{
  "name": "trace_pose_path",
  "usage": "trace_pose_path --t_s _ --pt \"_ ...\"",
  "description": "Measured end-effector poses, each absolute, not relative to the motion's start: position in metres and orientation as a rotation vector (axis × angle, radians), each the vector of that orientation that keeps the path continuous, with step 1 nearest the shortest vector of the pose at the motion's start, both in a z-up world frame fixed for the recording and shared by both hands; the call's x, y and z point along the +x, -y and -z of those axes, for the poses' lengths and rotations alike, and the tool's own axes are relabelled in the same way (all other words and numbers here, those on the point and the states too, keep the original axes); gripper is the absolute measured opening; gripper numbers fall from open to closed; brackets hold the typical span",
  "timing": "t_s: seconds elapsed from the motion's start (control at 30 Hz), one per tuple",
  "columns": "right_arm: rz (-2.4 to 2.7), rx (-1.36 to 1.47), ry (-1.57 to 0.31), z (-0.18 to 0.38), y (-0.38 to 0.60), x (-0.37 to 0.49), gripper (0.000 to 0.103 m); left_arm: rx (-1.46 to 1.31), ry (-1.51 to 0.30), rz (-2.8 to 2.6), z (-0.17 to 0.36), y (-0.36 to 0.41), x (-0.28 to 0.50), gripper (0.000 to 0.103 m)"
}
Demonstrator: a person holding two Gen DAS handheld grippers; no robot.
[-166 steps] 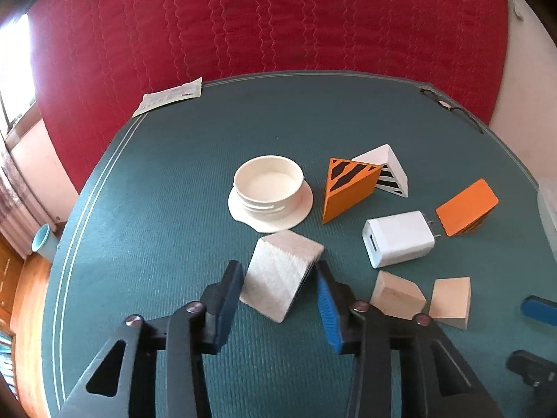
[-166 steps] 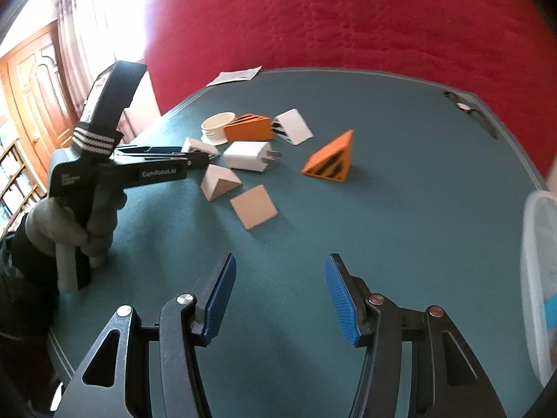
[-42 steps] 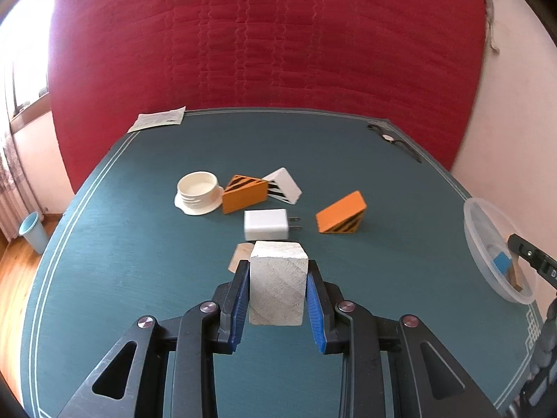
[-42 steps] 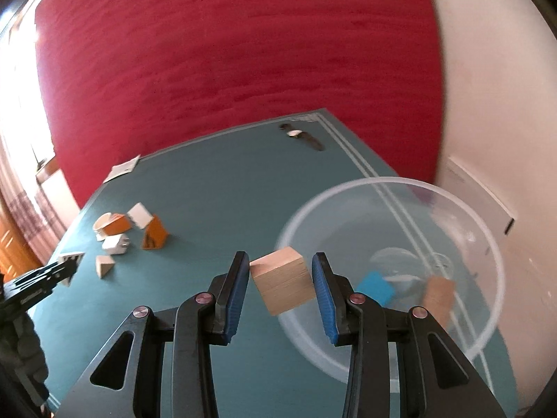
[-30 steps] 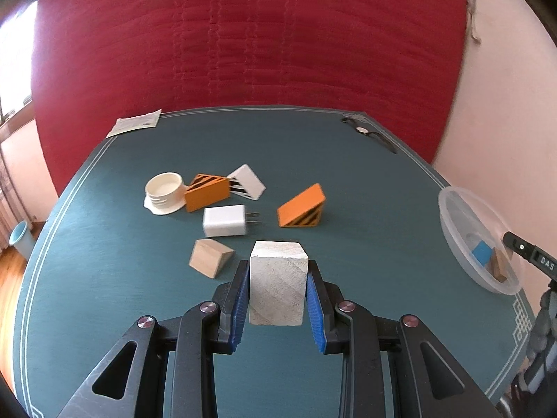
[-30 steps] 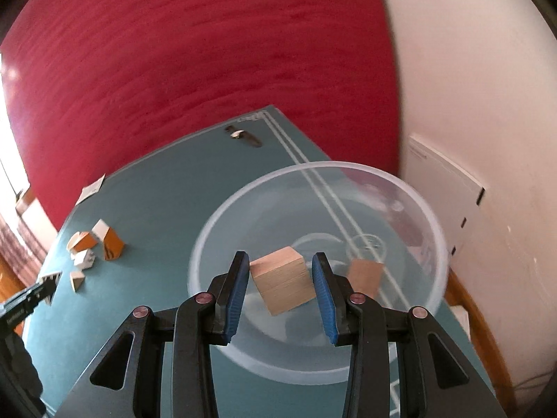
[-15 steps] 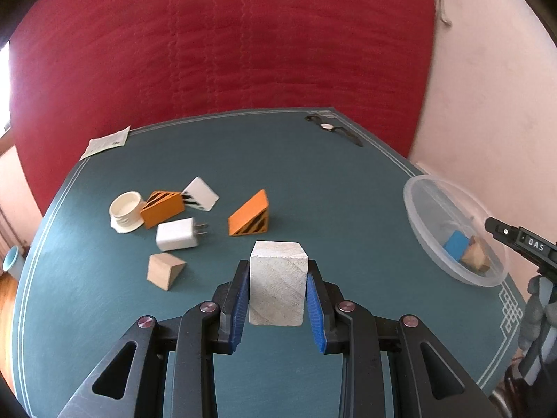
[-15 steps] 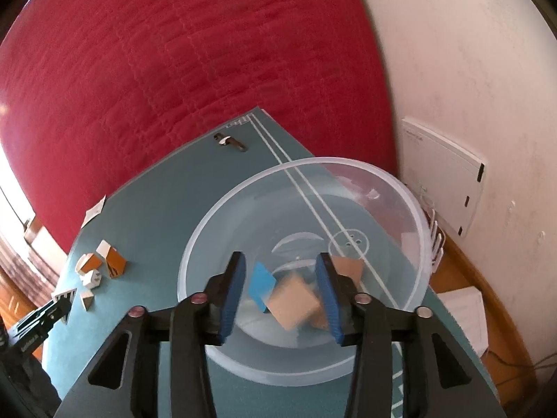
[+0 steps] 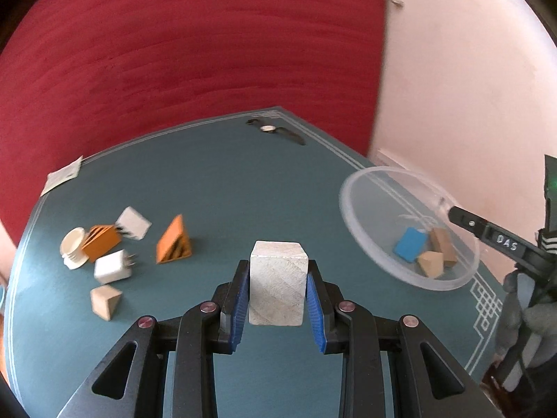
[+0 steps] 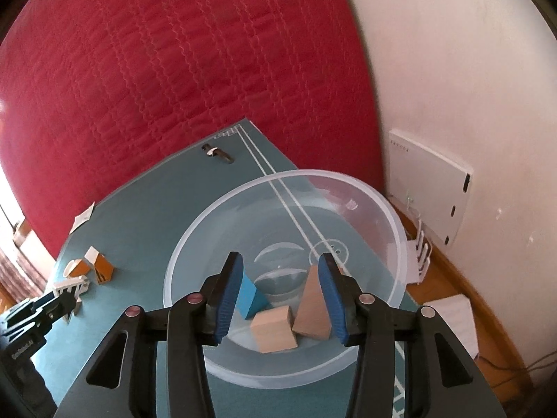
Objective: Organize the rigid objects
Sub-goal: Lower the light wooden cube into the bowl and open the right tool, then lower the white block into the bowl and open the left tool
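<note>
1. Our left gripper (image 9: 278,299) clamps the pale wooden block (image 9: 277,291) between its blue pads, above the green table (image 9: 226,191).
2. From it, the clear bowl (image 9: 351,188) lies toward two o'clock, well apart.
3. Our right gripper (image 10: 281,294) hangs over that bowl, jaws parted and holding nothing, so it sits nearer.

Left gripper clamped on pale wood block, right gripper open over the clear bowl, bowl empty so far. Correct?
Not quite: the clear bowl isn't empty. The right wrist view shows a blue block and two wooden blocks lying in it. The rest holds: left gripper clamped on the pale wood block, right gripper open over the bowl.
</note>
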State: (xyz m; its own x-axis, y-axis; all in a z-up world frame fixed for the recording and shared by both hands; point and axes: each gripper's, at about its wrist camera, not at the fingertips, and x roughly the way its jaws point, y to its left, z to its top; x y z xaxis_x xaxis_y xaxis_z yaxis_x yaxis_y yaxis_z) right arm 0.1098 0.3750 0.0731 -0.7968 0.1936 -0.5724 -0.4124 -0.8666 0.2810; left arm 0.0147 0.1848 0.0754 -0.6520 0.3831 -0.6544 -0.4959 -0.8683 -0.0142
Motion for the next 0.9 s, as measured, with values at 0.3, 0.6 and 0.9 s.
trace_pose_path --t_s 0.3,0.6,0.9 --pt "-2.631 -0.735 -0.514 -0.077 -0.371 0.112 0.047 -0.887 -0.289 -2.383 -0.078 -0.228 0.016 0.032" --pt "-2.583 -0.703 -0.524 -0.08 -0.377 0.118 0.047 -0.891 -0.315 -2.294 -0.075 -0.261 0.011 0.032" --pt "-2.581 -0.703 -0.516 -0.081 -0.378 0.119 0.047 -0.878 -0.313 -2.254 -0.074 -0.279 0.01 0.041"
